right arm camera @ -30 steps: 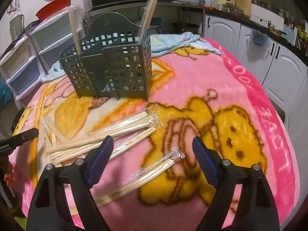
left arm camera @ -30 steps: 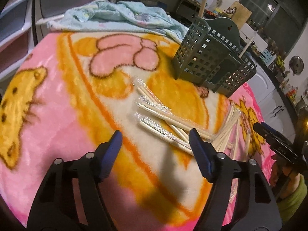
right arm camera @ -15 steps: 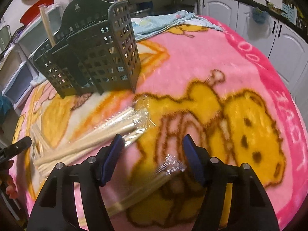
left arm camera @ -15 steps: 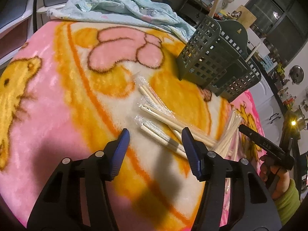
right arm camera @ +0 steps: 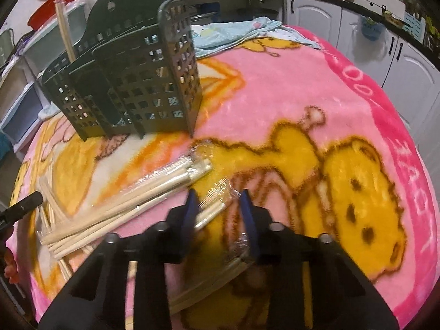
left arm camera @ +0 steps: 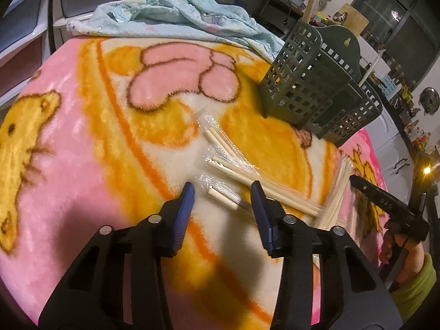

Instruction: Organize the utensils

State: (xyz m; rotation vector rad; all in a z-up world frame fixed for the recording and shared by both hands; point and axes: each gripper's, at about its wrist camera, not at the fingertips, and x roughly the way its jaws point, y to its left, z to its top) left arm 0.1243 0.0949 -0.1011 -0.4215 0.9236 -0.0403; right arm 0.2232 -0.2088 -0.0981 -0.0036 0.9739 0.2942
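Wrapped pairs of wooden chopsticks lie in a loose pile on a pink and yellow blanket. A dark green slotted utensil holder stands behind them, with a few chopsticks upright in it. My left gripper hangs low over the nearest wrapped pair; its jaws are closing with that pair between them, a gap on both sides. My right gripper straddles a separate wrapped pair, jaws closing, the pads not clearly pressing on it.
A light blue cloth is bunched at the blanket's far edge. Plastic drawers stand beyond the left side, white cabinets beyond the right. A hand in a green sleeve holds the right gripper's body.
Both pairs of jaws have narrowed a lot. The right gripper has come forward and down over the lone wrapped pair. The left gripper has stayed over the nearest pair.
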